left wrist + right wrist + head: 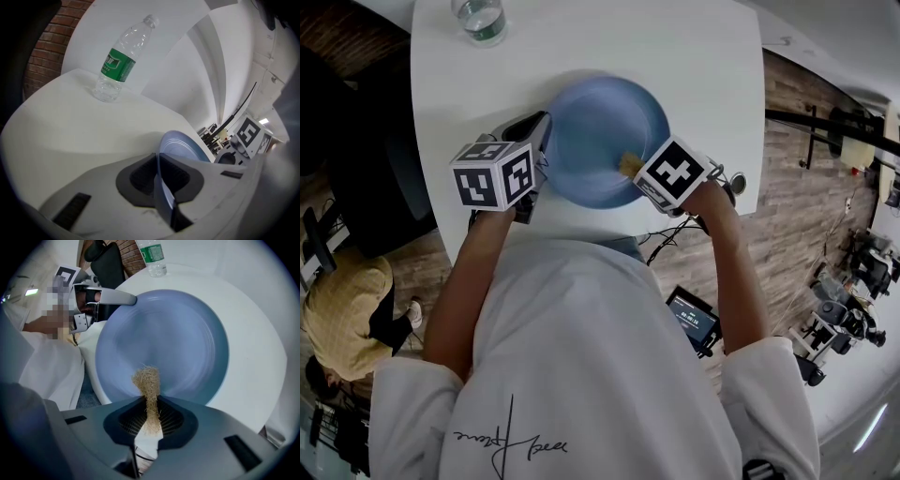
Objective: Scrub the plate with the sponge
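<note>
Nearest the person, the right gripper (149,420) is closed on a tan fibrous sponge (146,380). The sponge is pinched thin btwn the pads, w/ a tuft poking out over the near inner slope of the blue plate (178,338). The left gripper (159,180) is clamped on the plate's rim, edge sandwiched btwn its pads. The plate sits on the white counter (694,56), close to the person's edge.

Step in hand, as I read it: scrubbing, w/ most of the dish yet to cover. To do it well:
- Hold the left clamp firm so the plate can't skid or spin.
- Press the tuft onto the surface, not the jaw tips.
- Work small overlapping circles from the near slope thru the centre to the far rim.
- Go easy on sideways drag. The sponge is gripped by a narrow strip only and may pull out.

Views:
- Right gripper view shows the pinch on the fibres and the whole dish, w/ the left gripper on the rim at upper left. Whether the tuft touches the plate can't be told.
- Left gripper view shows the rim grip but no sponge.
- Head view gives the layout, but the marker cubes hide both sets of jaws.

Farthest off, a water bottle (122,61) w/ a green label stands upright at the counter's far side, well apart from the plate.
</note>
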A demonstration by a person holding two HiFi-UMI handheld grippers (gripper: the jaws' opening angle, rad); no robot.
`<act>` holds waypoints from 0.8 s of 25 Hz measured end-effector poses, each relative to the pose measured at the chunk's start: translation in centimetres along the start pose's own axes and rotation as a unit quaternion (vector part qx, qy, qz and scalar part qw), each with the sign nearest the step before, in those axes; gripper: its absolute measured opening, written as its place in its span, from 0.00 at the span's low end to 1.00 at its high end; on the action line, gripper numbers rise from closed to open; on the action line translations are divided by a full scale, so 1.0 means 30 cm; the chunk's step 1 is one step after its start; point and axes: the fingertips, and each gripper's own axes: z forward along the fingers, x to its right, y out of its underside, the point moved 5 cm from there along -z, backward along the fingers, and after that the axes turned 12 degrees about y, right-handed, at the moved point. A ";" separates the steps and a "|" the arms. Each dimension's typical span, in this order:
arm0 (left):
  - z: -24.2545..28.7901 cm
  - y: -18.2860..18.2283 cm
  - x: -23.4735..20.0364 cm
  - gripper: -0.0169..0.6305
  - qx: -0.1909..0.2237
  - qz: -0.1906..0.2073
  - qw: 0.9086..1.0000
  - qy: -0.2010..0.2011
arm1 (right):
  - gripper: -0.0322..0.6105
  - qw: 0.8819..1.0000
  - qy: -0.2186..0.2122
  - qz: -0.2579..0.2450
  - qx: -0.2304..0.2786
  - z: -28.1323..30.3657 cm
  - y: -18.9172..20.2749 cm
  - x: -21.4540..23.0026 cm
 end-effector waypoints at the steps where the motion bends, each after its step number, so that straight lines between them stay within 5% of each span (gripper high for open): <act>1: 0.000 0.000 -0.001 0.05 0.000 0.000 1.000 0.000 | 0.11 1.000 0.004 -0.001 0.002 0.000 -0.002 0.004; 20: 0.003 -0.002 0.005 0.05 -0.002 0.001 1.000 0.001 | 0.11 0.996 0.076 0.012 0.044 -0.015 -0.021 0.095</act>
